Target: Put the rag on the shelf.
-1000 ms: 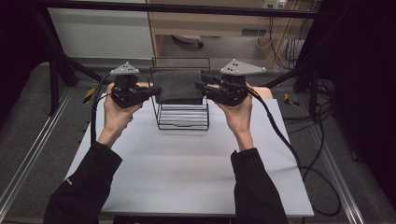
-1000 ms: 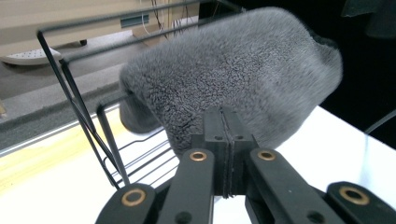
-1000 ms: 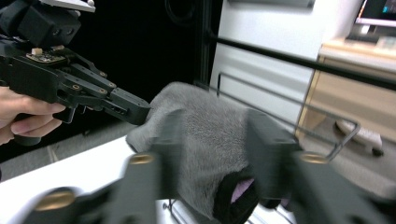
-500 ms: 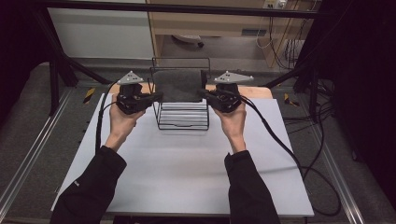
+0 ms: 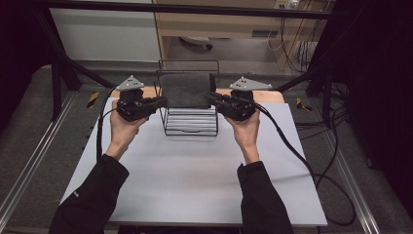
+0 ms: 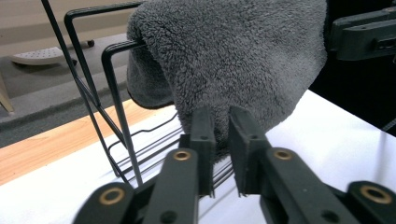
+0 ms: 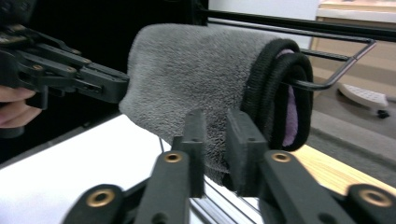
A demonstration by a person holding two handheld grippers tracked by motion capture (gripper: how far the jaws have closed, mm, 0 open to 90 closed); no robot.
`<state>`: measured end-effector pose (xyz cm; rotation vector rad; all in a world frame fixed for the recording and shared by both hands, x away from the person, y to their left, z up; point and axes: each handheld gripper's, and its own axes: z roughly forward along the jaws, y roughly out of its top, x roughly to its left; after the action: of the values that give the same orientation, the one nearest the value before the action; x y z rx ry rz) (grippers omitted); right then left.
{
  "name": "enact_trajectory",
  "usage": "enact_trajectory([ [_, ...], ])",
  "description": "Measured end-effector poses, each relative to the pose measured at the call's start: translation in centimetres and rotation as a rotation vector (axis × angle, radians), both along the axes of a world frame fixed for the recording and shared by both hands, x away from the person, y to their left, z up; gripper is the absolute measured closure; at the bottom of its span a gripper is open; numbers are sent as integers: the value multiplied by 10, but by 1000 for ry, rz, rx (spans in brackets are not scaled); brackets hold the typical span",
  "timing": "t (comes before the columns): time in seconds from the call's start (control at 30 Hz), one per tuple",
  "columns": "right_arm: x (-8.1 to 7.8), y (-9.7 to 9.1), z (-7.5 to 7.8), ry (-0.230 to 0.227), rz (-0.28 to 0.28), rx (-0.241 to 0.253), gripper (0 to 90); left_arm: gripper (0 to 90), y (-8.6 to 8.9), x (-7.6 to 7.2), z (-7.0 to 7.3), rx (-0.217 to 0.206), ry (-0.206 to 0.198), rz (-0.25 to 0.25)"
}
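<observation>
A grey fleece towel [image 5: 185, 90] hangs folded over the top bar of a black wire rack [image 5: 190, 129] at the far middle of the table. My left gripper [image 5: 163, 101] is at the towel's left end and my right gripper [image 5: 212, 97] at its right end, both pointing inward. In the left gripper view the jaws [image 6: 222, 135] stand a narrow gap apart with the towel's [image 6: 233, 60] lower edge loose between them. The right gripper [image 7: 215, 135] looks the same against the towel [image 7: 196, 79]. Both pairs of jaws have just been opening.
The rack stands on a white table sheet [image 5: 195, 180] with a wooden strip [image 5: 272, 95] behind it. Black cables [image 5: 302, 156] trail off the right side, and one loops by the left hand. A metal frame bar [image 5: 195, 7] crosses overhead at the back.
Both hands have moved a little farther over the table, the right one slightly down. The towel, stretched between the grippers before, now hangs over the rack's bar.
</observation>
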<state>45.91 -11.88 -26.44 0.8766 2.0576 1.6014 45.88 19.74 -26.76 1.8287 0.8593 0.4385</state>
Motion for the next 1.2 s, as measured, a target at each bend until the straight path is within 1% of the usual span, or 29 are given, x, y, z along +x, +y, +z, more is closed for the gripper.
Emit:
enact_trajectory([
  [0.17, -6, -6, 6, -2, 9, 3, 591, 605, 5, -7, 2, 22, 0, -2],
  [0.23, -8, -9, 8, -5, 2, -1, 513, 531, 7, -10, 2, 23, 0, 0],
  [0.27, -9, -10, 9, 3, 3, 0, 485, 492, 9, -11, 2, 27, 1, -1],
  [0.37, -13, -14, 12, 15, 12, -3, 401, 414, 12, -14, 2, 44, 3, 2],
  [0.53, -19, -21, 17, 26, 15, 0, 245, 281, 18, -20, -1, 48, 6, -4],
  [0.6, -22, -24, 18, 32, 18, 2, 183, 244, 20, -22, -3, 48, 5, -3],
  [0.7, -25, -30, 18, 31, 18, -5, 120, 194, 25, -25, -7, 47, 4, -2],
  [0.83, -29, -39, 12, 47, 25, -9, 67, 146, 30, -30, -14, 47, 8, -2],
  [0.93, -32, -46, 6, 56, 27, -6, 45, 110, 32, -34, -22, 57, 12, -2],
  [1.0, -34, -51, -1, 62, 31, 5, 40, 76, 33, -37, -29, 57, 18, 5],
  [1.07, -35, -55, -8, 73, 36, 0, 29, 71, 34, -40, -37, 53, 29, 3],
  [1.2, -40, -61, -26, 96, 42, 1, 7, 68, 37, -46, -55, 60, 42, -9],
])
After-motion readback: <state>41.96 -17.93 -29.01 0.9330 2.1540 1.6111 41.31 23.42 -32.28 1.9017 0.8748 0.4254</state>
